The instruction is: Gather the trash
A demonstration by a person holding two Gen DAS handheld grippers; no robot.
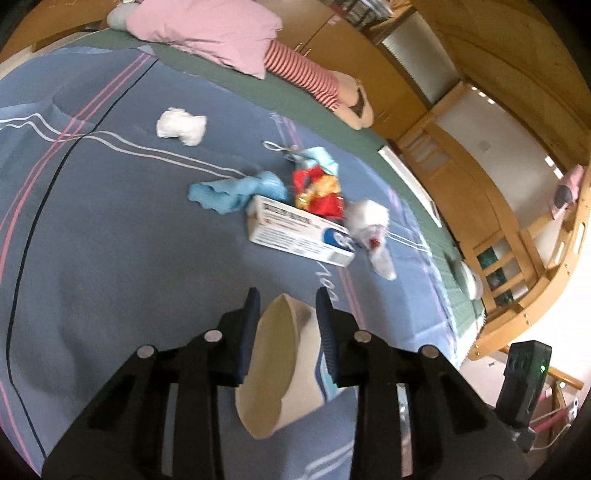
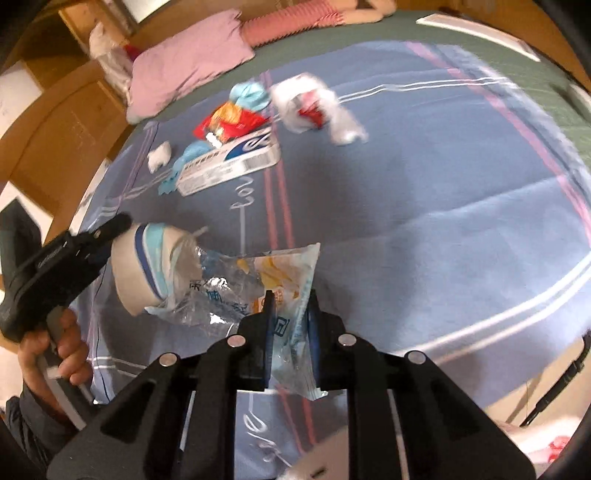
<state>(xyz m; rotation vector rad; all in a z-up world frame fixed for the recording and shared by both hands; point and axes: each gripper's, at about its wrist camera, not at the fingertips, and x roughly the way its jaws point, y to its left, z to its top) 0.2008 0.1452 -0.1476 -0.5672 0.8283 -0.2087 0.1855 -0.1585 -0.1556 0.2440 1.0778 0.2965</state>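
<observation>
My left gripper is shut on a paper cup, held above the blue bedspread; the cup also shows in the right wrist view, with the left gripper on it. My right gripper is shut on a clear plastic snack wrapper, whose far end touches the cup's mouth. On the bed lie a white box, a red snack bag, crumpled tissues, a white wad and blue cloth.
A pink pillow and a striped doll lie at the bed's head. Wooden cabinets and a wooden railing stand beyond the bed's right edge. A white object sits on the green sheet near that edge.
</observation>
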